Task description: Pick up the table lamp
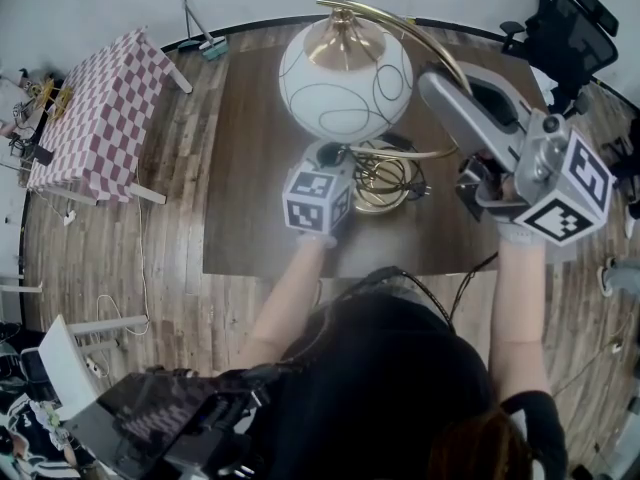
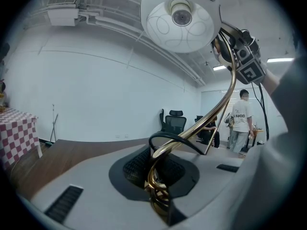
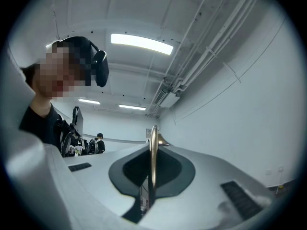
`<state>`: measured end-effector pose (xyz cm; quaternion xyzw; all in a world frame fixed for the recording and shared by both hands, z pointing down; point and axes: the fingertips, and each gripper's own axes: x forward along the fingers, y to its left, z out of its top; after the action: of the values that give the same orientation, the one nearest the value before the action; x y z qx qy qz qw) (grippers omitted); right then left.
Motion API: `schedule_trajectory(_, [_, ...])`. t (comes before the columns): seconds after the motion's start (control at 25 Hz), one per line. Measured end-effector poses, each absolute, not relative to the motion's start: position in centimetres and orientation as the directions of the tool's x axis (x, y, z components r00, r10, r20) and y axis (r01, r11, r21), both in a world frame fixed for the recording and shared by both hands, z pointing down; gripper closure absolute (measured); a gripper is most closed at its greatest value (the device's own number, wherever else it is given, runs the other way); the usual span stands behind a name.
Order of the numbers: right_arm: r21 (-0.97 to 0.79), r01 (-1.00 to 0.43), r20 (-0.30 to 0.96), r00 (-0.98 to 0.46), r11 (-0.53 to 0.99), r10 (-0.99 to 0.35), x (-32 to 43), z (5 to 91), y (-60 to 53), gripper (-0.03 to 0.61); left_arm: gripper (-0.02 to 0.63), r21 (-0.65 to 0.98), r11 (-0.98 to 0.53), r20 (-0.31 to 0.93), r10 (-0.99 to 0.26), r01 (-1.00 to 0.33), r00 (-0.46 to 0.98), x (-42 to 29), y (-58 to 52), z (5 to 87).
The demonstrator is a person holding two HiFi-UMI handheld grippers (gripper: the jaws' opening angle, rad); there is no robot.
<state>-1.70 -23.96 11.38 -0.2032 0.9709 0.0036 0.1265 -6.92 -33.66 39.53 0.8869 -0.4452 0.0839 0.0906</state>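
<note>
Landmark: white globe point(image 1: 335, 68) of the table lamp point(image 1: 352, 103), over the dark bench point(image 1: 250, 188); can't tell if the base rests on it. Checked table point(image 1: 95, 118) well left of globe. Left tongs point(image 2: 156, 176) just under globe, pinching the coiled brass stem point(image 1: 385, 180), black cord point(image 2: 165, 137) alongside. Right tongs point(image 3: 149, 176) right of globe, pressed together on the thin brass arc point(image 1: 432, 46). Likely top-heavy; globe looks fragile, brass slick, arc springy. Grip metal low plus arc, never globe.
</note>
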Motion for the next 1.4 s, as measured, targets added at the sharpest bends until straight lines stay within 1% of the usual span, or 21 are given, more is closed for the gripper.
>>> schedule_trajectory(1.4, [-0.043, -0.396, -0.255, -0.883, 0.917, -0.393, -0.5, 11.7, -22.9, 0.578, 0.584, 0.091, -0.589, 0.259, -0.765, -0.803, 0.590, -5.6, -32.6, 40.3])
